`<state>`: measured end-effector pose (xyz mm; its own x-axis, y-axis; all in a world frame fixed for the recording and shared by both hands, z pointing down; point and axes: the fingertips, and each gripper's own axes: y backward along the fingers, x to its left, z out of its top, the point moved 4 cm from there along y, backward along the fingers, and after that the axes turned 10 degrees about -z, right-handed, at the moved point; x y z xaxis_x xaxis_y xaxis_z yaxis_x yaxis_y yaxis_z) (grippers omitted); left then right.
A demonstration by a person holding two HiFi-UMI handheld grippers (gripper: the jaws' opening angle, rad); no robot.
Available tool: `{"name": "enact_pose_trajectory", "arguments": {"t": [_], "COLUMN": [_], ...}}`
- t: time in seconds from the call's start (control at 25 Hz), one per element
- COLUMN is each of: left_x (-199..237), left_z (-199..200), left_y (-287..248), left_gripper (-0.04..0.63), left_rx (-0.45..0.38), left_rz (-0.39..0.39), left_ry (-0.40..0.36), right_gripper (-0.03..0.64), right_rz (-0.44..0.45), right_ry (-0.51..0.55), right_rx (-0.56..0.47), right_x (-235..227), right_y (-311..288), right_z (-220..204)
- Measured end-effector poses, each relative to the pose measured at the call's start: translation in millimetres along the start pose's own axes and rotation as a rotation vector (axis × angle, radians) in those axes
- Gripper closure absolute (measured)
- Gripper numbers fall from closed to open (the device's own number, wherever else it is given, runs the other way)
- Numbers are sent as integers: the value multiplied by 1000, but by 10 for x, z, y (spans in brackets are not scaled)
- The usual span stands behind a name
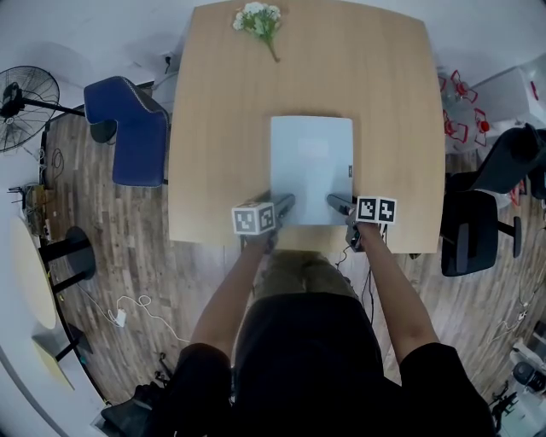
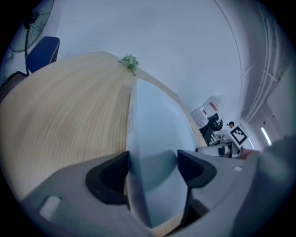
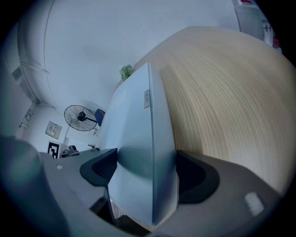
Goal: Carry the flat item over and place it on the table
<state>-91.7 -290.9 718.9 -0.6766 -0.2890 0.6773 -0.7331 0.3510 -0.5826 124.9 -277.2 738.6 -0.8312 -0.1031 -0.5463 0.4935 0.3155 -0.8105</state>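
**Position.** The flat, pale blue-grey rectangular panel (image 1: 311, 166) lies flat on the light wooden table (image 1: 213, 128). It sits toward the near edge, fully supported, and well apart from the sprig of white flowers (image 1: 258, 19) at the far side.

**Grippers.** On the left gripper (image 2: 153, 159) the jaws stand fairly wide, with the panel's near left corner between them. The outer pad is just beside the white side edge, and I see no pad pressing. On the right gripper (image 3: 145, 157) the jaws are wide and straddle the near right corner in the same way. I judge neither gripper to be clamped.

**Assessment.** The panel appears to be set down, so the step in hand is the release and clean withdrawal.

**Recommended handling.**
- Hold both pairs of jaws apart until they are clear of the corners. A pad catching the side edge would drag or skew the panel.
- Back both hands out together toward the near edge, along the line the grippers point, so no sideways push is applied.
- Raise the tips slightly on the way out, because the inner jaws sit over the top face.
- Confirm from the head view that the panel's edges are square to the table before calling the task complete.
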Motion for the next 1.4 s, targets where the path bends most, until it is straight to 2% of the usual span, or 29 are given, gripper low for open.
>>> {"name": "enact_pose_trajectory", "arguments": {"t": [0.2,0.36,0.56,0.72,0.8,0.88,0.96,1.0,1.04,1.16,1.4], "left_x": [-8,-168,-604,-1051,-1273,-1456,-1580,-1621,-1653,-1730,-1736], "left_z": [34,147,286,393,423,432,421,414,414,495,821], "left_y": [93,316,784,1289,1541,1746,1887,1942,1990,2106,2363], "left_gripper": [258,262,279,349,398,469,545,565,588,595,595], "left_rx": [-38,-103,-214,-343,-403,-450,-482,-497,-511,-539,-587], "left_rz": [-17,-29,-90,-155,-176,-183,-174,-163,-150,-135,-106], "left_ry": [25,-4,-68,-75,-111,-180,-241,-261,-278,-334,-438], "right_gripper": [215,218,253,269,273,276,300,328,328,399,502], "right_rz": [-12,12,91,120,135,152,132,112,93,48,-22], "right_ry": [7,39,65,91,134,198,309,376,439,545,498], "right_rx": [-11,-72,-241,-394,-427,-439,-481,-517,-560,-687,-825], "right_x": [46,188,482,700,816,950,1118,1216,1317,1561,1647], "right_y": [69,370,954,1523,1773,1974,2157,2245,2326,2496,2624], "right_z": [-28,-38,-101,-151,-185,-207,-187,-170,-148,-58,81]}}
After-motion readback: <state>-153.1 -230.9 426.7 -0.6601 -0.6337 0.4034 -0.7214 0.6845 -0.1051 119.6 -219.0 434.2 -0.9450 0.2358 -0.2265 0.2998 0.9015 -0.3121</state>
